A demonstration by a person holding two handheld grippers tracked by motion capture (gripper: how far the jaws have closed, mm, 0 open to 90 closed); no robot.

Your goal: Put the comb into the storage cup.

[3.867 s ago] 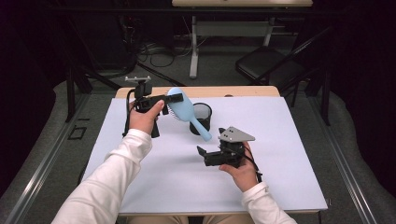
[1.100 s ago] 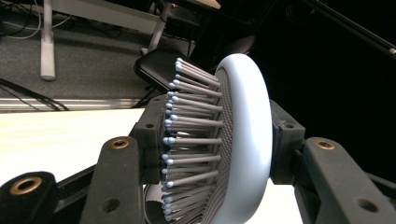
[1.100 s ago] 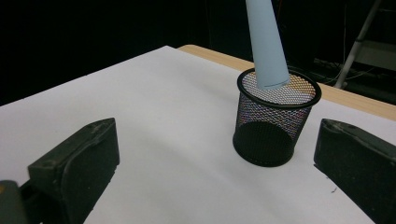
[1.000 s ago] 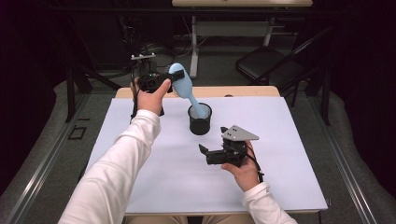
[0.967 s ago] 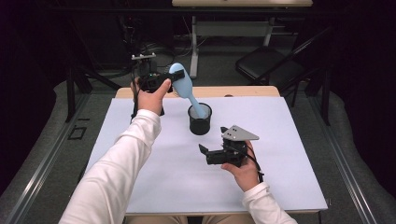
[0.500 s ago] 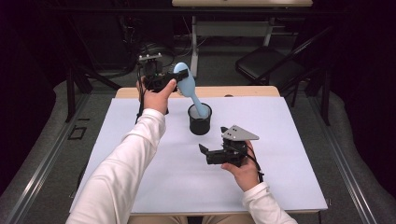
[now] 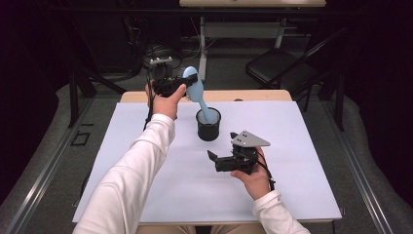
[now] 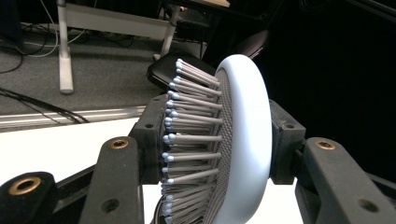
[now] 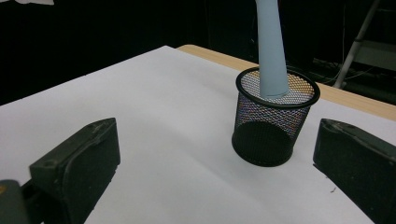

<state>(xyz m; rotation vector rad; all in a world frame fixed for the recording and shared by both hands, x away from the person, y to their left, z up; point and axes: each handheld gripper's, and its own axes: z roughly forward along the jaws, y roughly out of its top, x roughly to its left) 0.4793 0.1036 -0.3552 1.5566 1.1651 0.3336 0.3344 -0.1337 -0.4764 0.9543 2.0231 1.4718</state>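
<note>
**Kid:** How far are you with the brush?

**Me:** Nearly there. Start close to me: my right gripper (image 7: 212,159) rests on the white table (image 7: 146,195) at about 5 o'clock from the cup. Its jaws stand wide open, with nothing in them.

**Kid:** And the cup?

**Me:** The black mesh cup (image 7: 209,125) stands upright in the middle of the table. The handle tip of the blue hairbrush (image 7: 198,92) is just inside its rim. In the right gripper view the handle (image 9: 272,56) dips into the cup (image 9: 275,122), but it isn't down at the bottom yet.

**Kid:** Who holds it?

**Me:** My left gripper (image 7: 181,84), farther off at 11 o'clock from the cup. Its jaws are clamped on the brush head (image 8: 233,140), one on the bristle side, one on the smooth back.

**Kid:** What's left?

**Me:** I think I lower it more, then let go.

**Kid:** What changed?

**Me:** A bit ago the brush lay slanted low beside the cup. Now it's tipped up, handle down in the cup. My right hand stayed put.
</note>
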